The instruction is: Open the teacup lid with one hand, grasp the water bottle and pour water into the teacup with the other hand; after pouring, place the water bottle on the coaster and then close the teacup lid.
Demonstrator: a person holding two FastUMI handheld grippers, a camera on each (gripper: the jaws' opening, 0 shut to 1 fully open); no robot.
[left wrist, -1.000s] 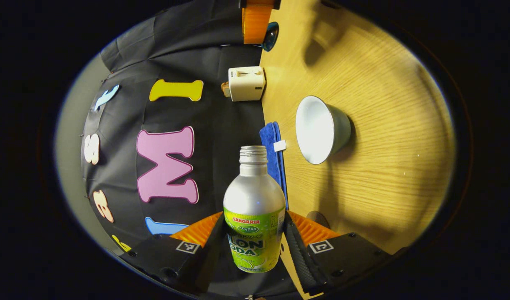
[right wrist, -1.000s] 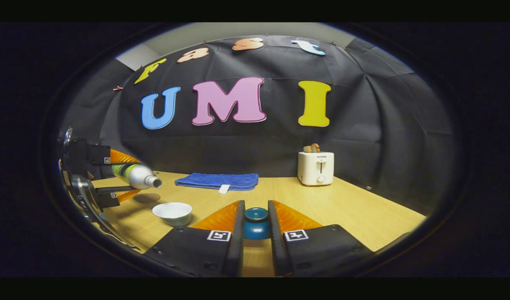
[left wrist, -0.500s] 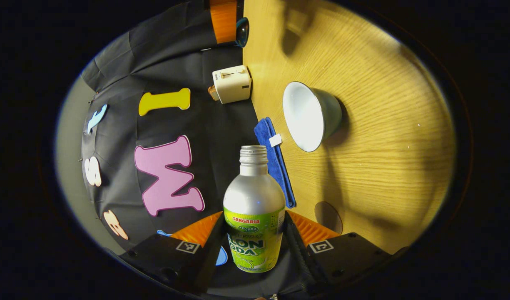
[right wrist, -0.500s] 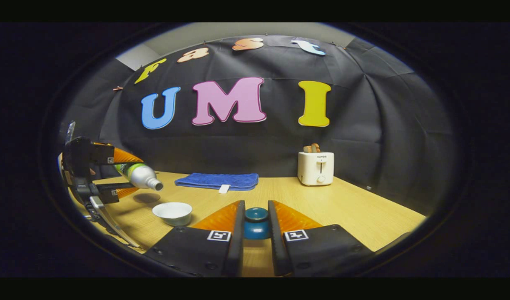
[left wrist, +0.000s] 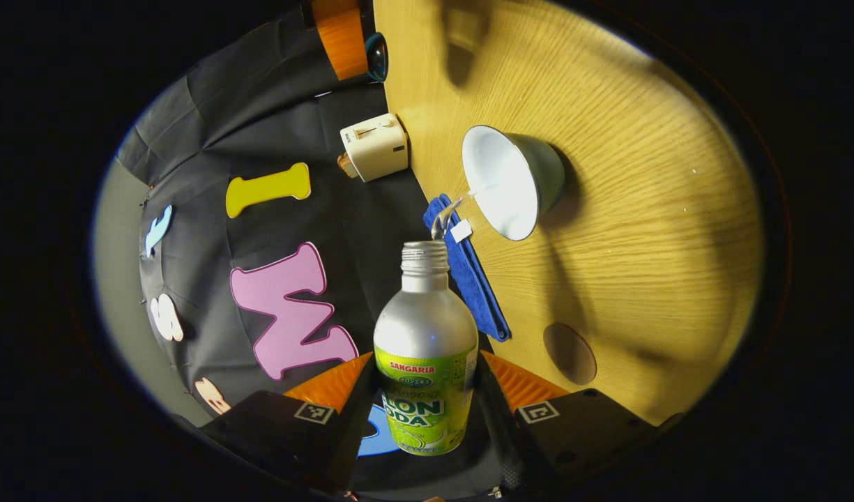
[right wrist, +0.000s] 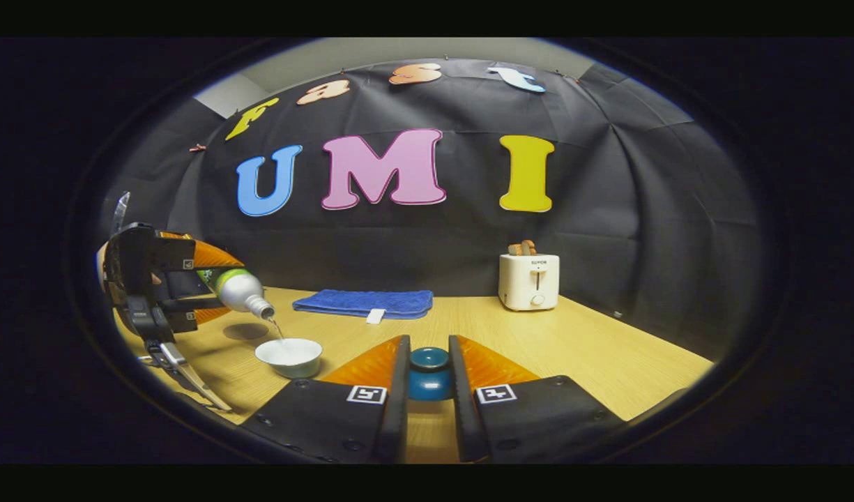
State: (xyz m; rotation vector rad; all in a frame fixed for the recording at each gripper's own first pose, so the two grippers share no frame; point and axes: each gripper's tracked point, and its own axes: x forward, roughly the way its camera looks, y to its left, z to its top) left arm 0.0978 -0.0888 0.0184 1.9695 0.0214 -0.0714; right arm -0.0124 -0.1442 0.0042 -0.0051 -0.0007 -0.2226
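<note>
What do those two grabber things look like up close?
Each gripper has a dark, blocky body with small black-and-white square markers on top, one behind each finger. The left gripper and the right gripper both have ribbed, wedge-shaped panels along their two fingers. In the right gripper view, the left gripper's body looks black and boxy, with a thin curved piece hanging below it.

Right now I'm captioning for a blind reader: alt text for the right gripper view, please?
The right gripper holds a blue lid in its jaws while, at left, the left gripper tips a bottle, pouring water into a white cup. A blue towel and toaster sit behind.
</note>
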